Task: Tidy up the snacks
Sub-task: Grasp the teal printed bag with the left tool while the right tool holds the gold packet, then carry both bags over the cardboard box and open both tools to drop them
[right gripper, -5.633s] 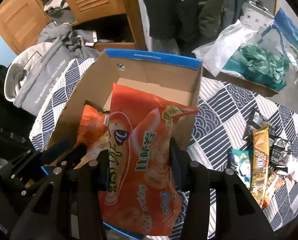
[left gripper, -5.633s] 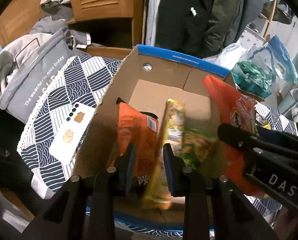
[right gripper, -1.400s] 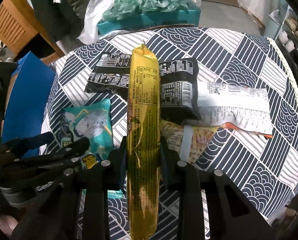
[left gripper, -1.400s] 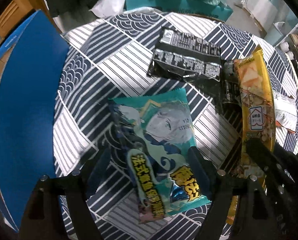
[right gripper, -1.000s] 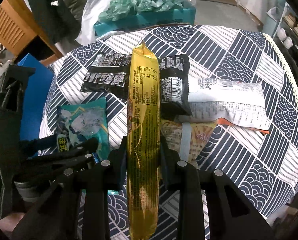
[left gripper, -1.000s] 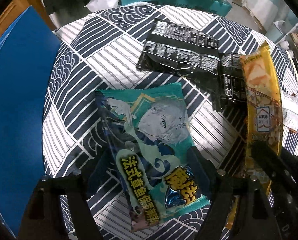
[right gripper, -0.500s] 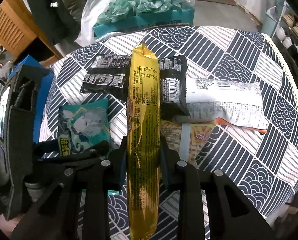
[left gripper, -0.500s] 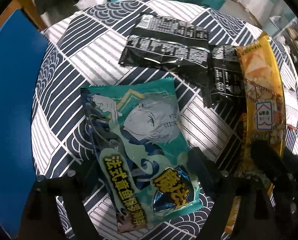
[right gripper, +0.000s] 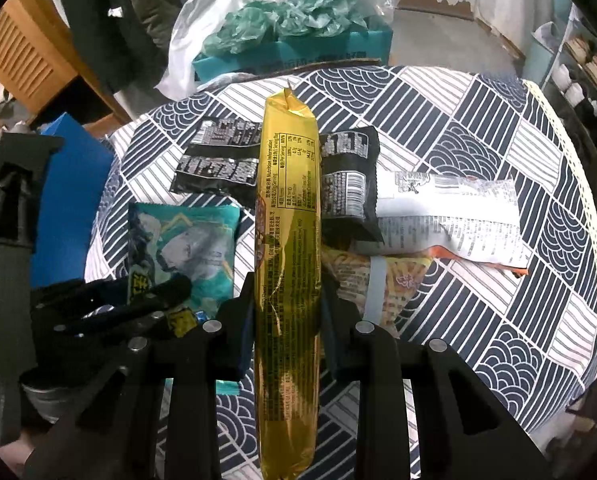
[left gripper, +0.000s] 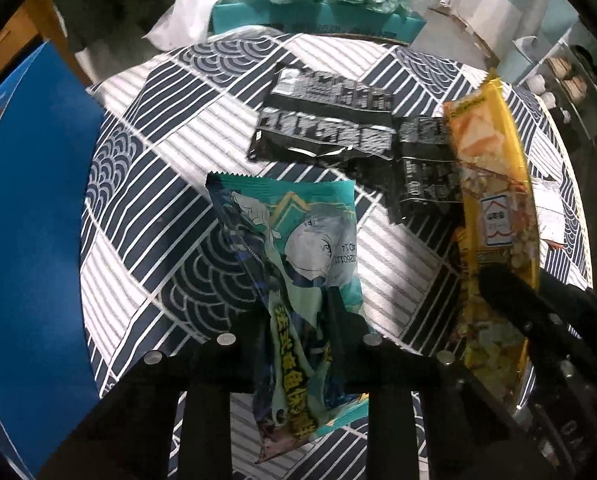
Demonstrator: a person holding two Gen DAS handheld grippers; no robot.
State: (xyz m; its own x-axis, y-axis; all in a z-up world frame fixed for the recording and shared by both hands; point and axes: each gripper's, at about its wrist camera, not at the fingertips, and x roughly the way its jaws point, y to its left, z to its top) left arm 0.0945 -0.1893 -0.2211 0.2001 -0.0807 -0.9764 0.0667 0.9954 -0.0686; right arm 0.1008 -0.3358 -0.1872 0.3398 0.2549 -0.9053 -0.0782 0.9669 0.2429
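Noting both claws clenched, left claw (left gripper: 294, 316) just closed on the teal packet (left gripper: 298, 240), right claw (right gripper: 286, 300) on the yellow packet (right gripper: 288, 240), we find the blue box (left gripper: 26, 220) lying left of both, nearest the left.

Both wrist views steeply down, tablecloth (left gripper: 170, 184) shared

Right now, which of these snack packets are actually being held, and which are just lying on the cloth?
Two are held: the teal packet, crumpled in the left gripper, and the long gold packet in the right gripper. The black, white and orange ones lie loose.
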